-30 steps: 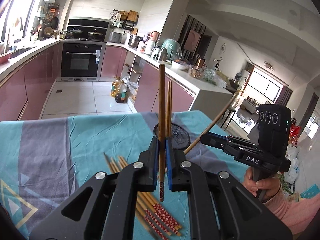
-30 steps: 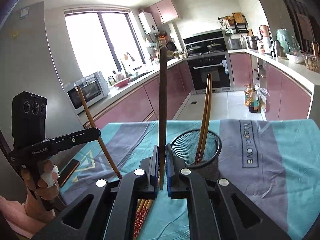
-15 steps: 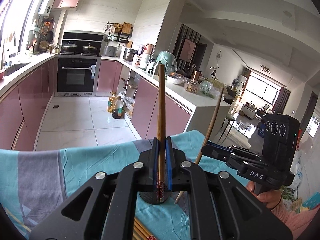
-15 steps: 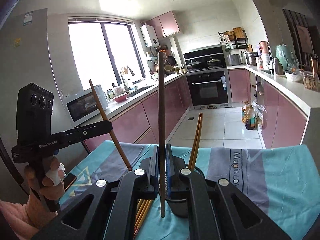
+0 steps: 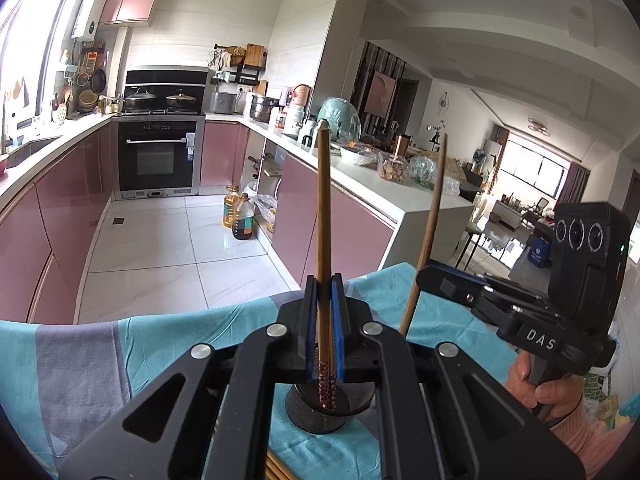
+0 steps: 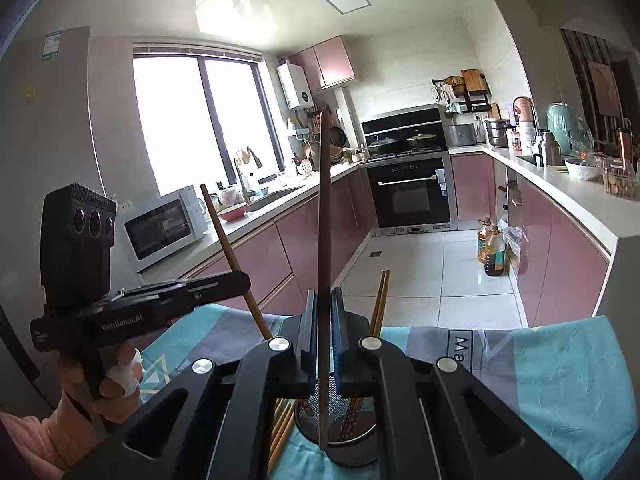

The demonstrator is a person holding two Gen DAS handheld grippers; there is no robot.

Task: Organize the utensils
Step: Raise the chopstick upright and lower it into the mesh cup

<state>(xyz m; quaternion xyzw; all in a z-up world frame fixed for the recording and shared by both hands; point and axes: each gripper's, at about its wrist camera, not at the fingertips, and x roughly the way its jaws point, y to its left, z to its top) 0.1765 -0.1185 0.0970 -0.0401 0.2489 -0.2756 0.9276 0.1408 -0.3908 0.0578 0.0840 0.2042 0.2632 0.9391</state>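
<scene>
My left gripper is shut on an upright wooden chopstick; its red patterned end hangs just above the black mesh holder. My right gripper is shut on a darker chopstick, upright, with its lower end at the mesh holder's rim. Two chopsticks stand in the holder. Each gripper shows in the other's view: the right gripper with its chopstick, and the left gripper with its own. Several loose chopsticks lie on the cloth beside the holder.
A teal and grey tablecloth covers the table. The table's far edge drops to the kitchen floor. Pink cabinets, an oven and oil bottles stand beyond.
Both grippers have risen and moved over the mesh holder with their chopsticks, which now stand more upright. The holder has come in close below both sets of fingers.
</scene>
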